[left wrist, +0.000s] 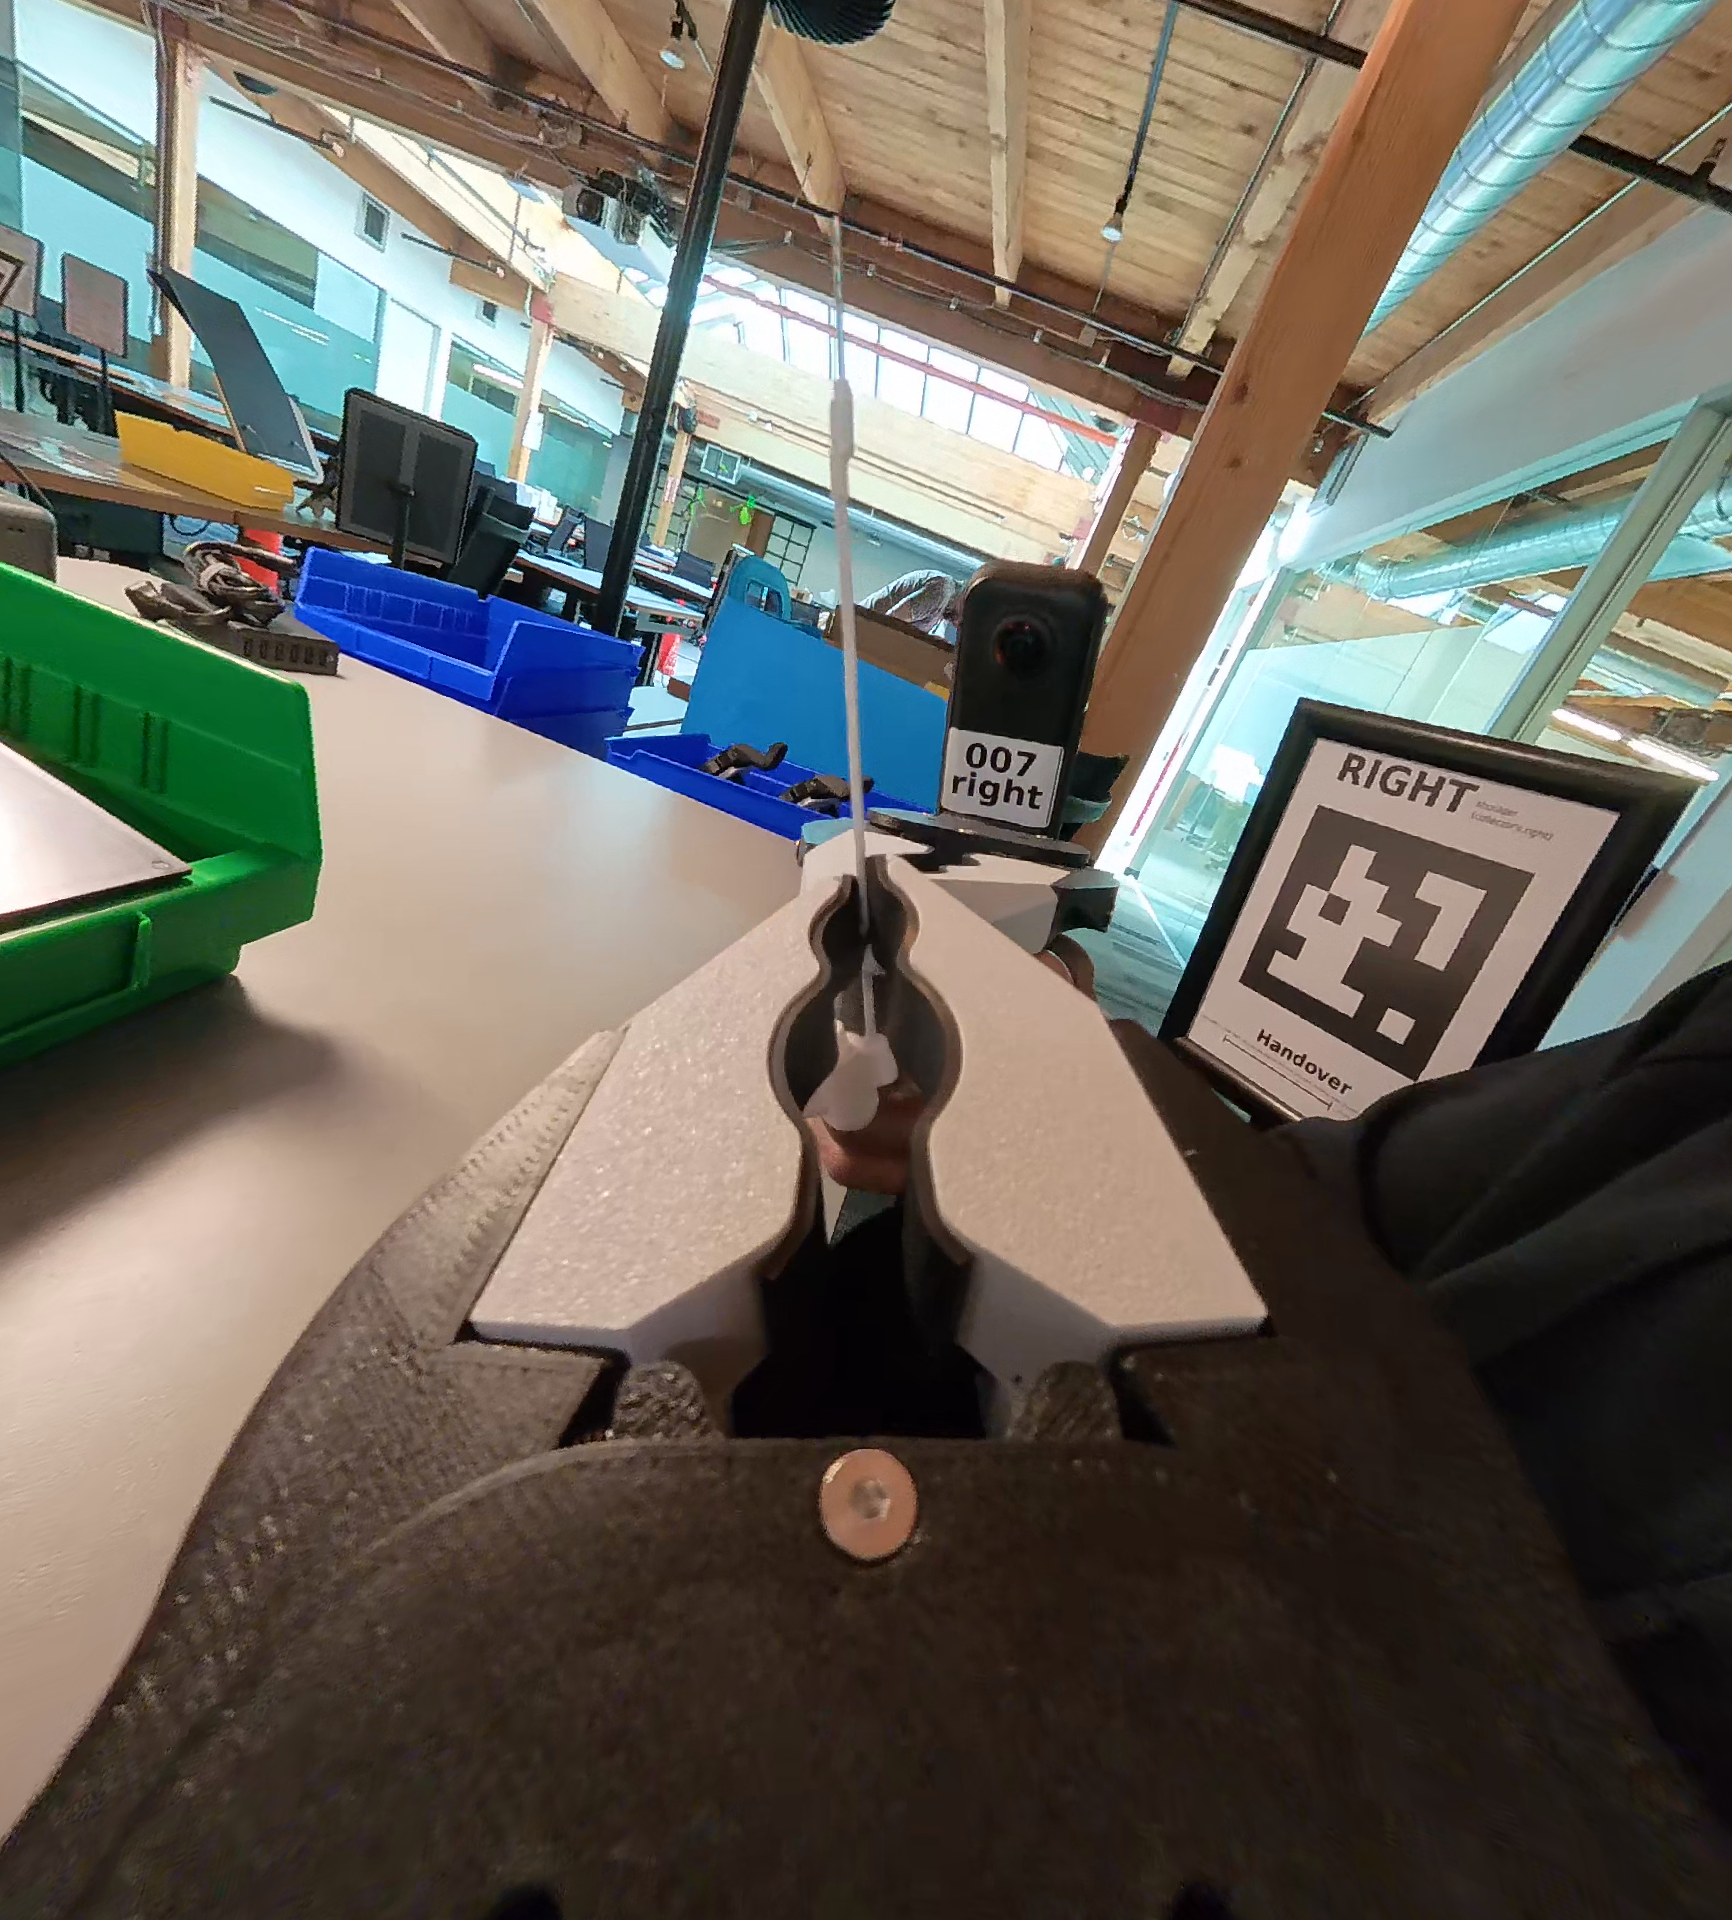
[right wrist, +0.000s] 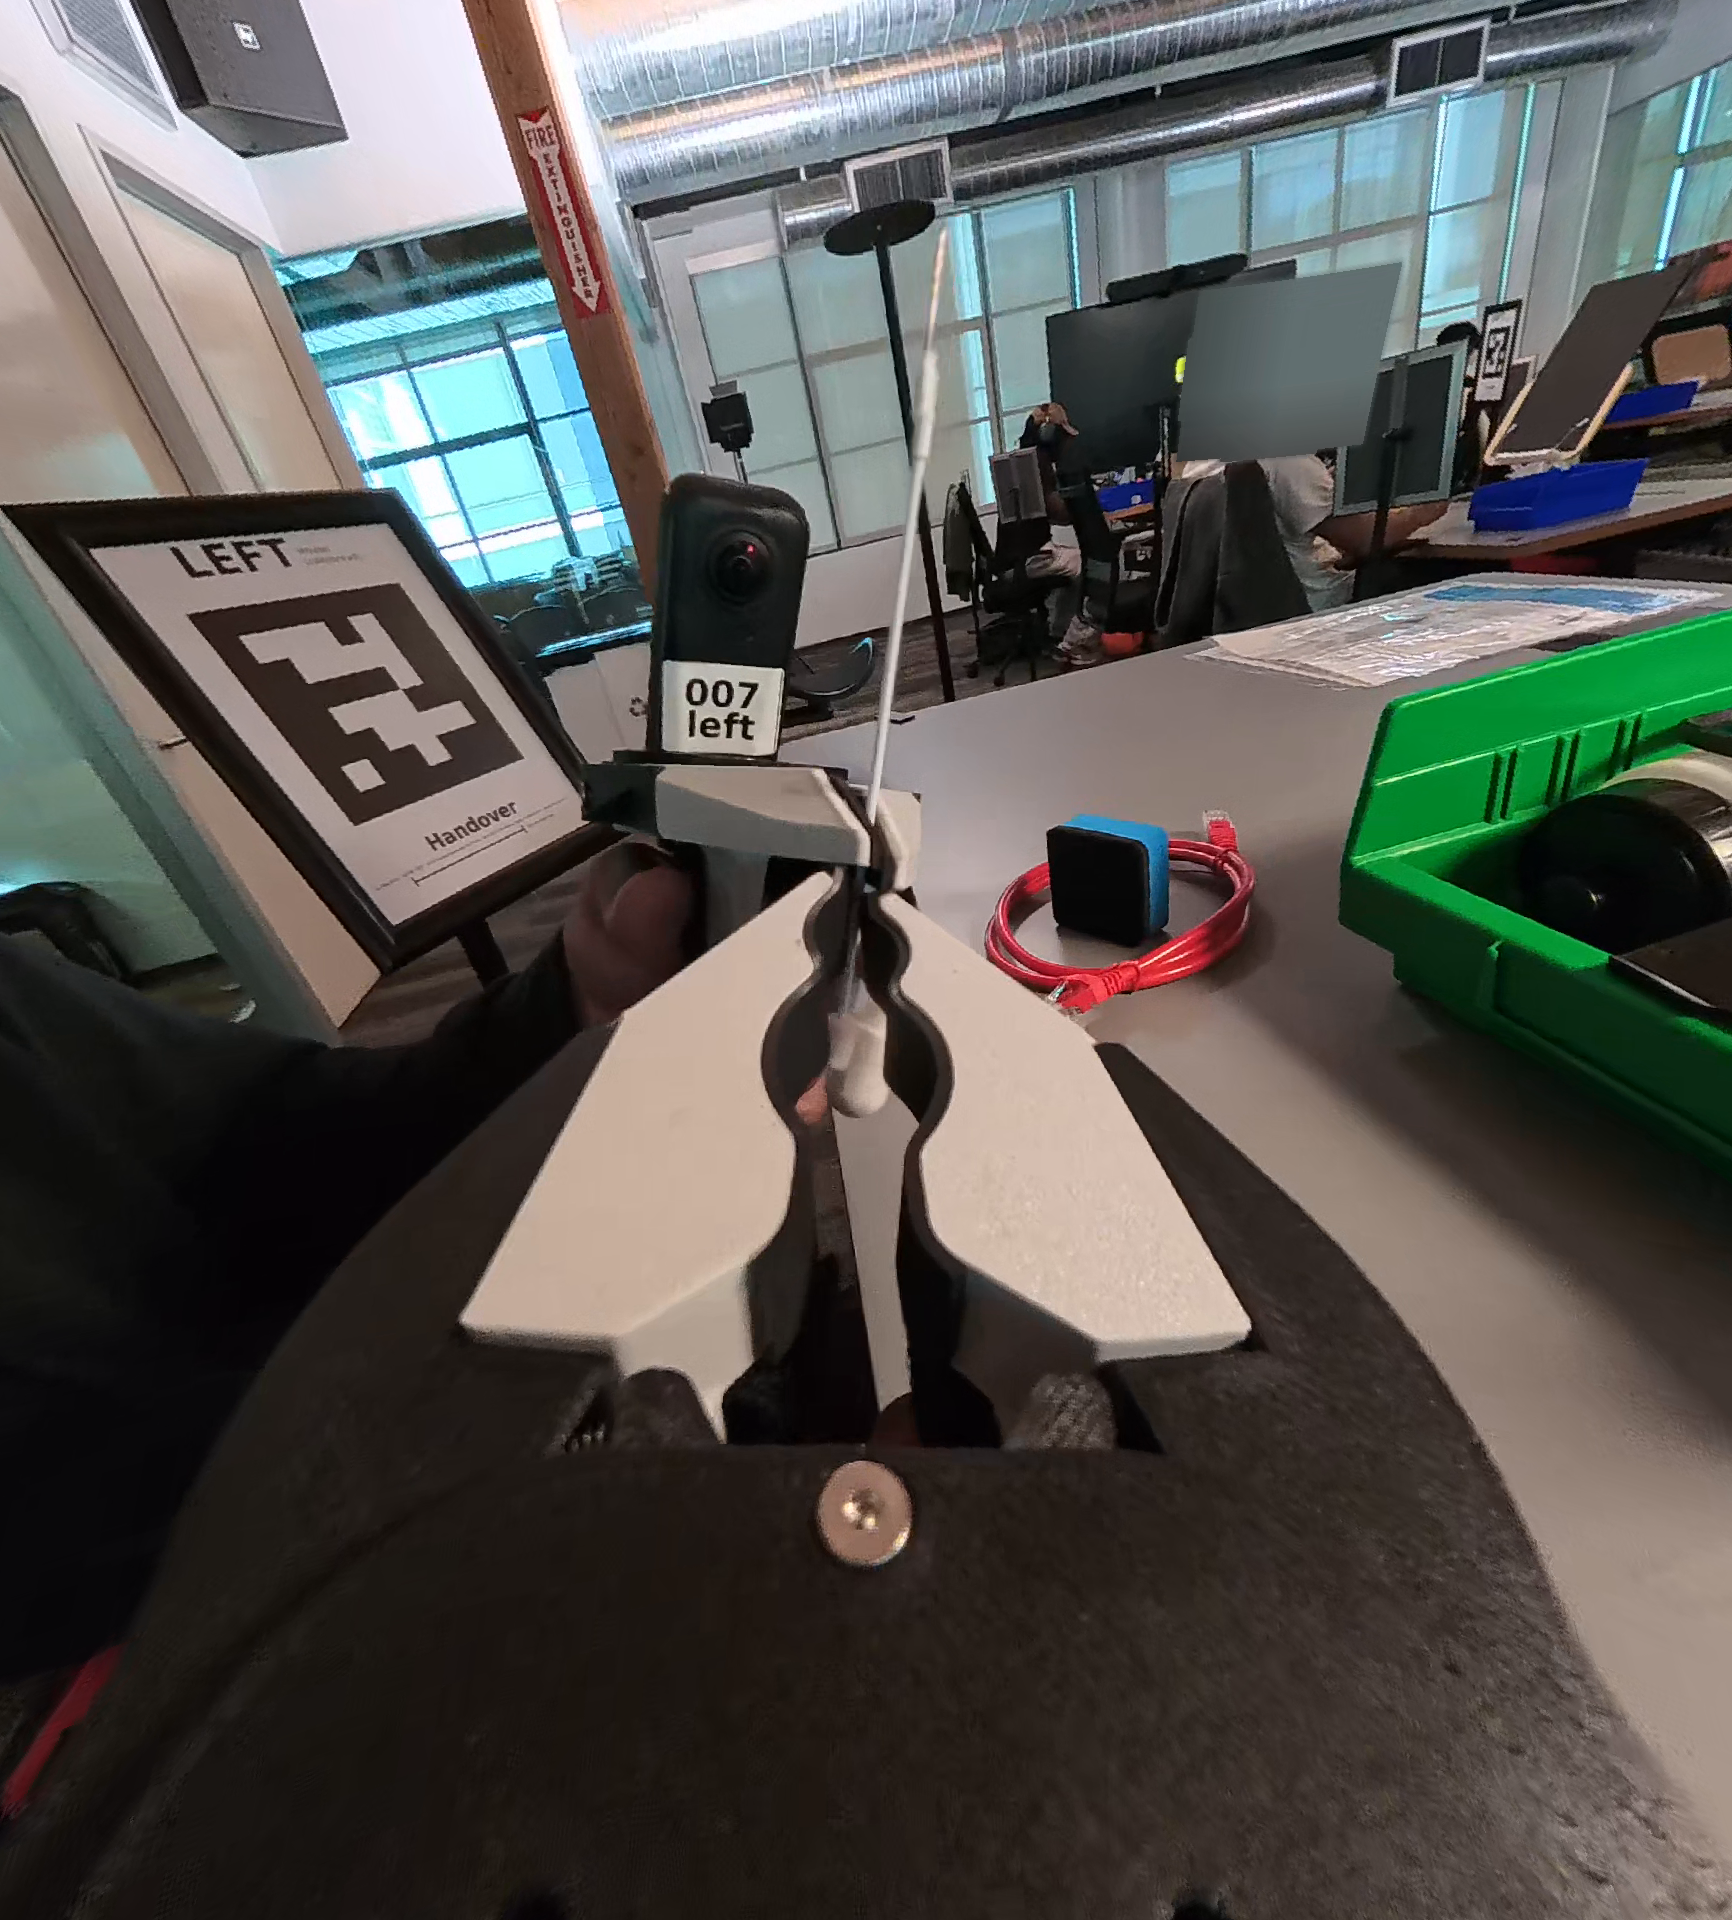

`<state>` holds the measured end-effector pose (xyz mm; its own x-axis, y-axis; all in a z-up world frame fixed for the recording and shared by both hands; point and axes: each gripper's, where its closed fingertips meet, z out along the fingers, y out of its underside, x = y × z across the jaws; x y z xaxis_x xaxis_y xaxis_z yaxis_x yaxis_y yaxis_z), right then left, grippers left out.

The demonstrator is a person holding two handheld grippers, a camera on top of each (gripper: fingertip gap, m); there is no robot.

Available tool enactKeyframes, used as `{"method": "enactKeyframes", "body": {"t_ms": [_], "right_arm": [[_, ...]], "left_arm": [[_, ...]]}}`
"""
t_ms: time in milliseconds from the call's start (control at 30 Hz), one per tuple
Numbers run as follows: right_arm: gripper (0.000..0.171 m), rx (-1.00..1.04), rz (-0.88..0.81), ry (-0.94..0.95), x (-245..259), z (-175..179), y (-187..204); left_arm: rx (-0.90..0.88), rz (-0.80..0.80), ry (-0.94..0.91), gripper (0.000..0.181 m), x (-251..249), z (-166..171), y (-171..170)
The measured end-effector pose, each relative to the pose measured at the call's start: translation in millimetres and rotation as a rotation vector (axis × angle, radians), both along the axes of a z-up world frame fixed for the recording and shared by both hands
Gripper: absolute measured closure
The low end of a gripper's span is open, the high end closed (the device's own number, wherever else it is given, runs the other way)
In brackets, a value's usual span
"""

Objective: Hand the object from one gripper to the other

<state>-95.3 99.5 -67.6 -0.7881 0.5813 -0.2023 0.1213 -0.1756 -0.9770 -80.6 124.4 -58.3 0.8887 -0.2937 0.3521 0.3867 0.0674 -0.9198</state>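
A thin white stick-like object point(left wrist: 849, 644), like a cable tie, stands upright with its thicker end point(left wrist: 854, 1081) down between my fingers. My left gripper point(left wrist: 864, 883) is shut on its lower part. My right gripper point(left wrist: 945, 860) meets it tip to tip just behind, with its camera above. In the right wrist view the stick point(right wrist: 901, 582) rises from my right gripper point(right wrist: 857, 894), which is shut on it, with the white end point(right wrist: 857, 1070) in the gap below. The left gripper point(right wrist: 867, 821) is closed on the stick right above my fingertips. Both are held above the grey table point(right wrist: 1361, 1195).
A green bin point(left wrist: 114, 769) stands on the table point(left wrist: 426, 987); it also shows in the right wrist view point(right wrist: 1568, 935). Blue bins point(left wrist: 488, 644) sit farther back. A red cable point(right wrist: 1122, 935) and a blue-topped black block point(right wrist: 1106, 878) lie on the table. Framed marker signs point(left wrist: 1392, 914) point(right wrist: 342, 707) stand behind the grippers.
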Motion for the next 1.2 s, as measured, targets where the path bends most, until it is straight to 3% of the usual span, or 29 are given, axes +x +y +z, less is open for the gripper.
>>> {"method": "enactKeyframes", "body": {"t_ms": [33, 233, 400, 600, 800, 967, 1200], "right_arm": [[0.169, 0.0, -0.009, -0.001, -1.5, -0.5, 0.5], [0.17, -0.07, -0.033, 0.013, -4.2, 11.5, 9.4], [0.17, -0.136, -0.045, 0.013, -5.9, 18.4, 16.5], [0.169, -0.114, -0.027, 0.01, -3.0, 15.7, 10.3], [0.169, -0.106, -0.026, 0.002, -5.1, 11.5, 4.4], [0.152, -0.122, -0.053, 0.022, -6.7, 15.3, 13.8], [0.139, 0.032, -0.124, 0.103, -11.1, 4.4, 5.1]], "left_arm": [[-0.003, 0.006, -0.004, 0.179, -1.4, -0.3, -0.3], [0.034, 0.077, -0.077, 0.151, -20.8, 4.4, -7.3], [0.075, 0.025, -0.115, 0.152, -19.8, 4.5, -10.9], [-0.004, -0.024, -0.059, 0.154, -2.8, -9.8, 2.4], [-0.007, -0.009, -0.004, 0.175, 2.9, -10.4, 5.2], [0.05, 0.053, -0.065, 0.179, -14.1, 0.7, -2.7], [0.156, 0.105, -0.175, 0.18, -30.6, 16.7, -12.2]]}}
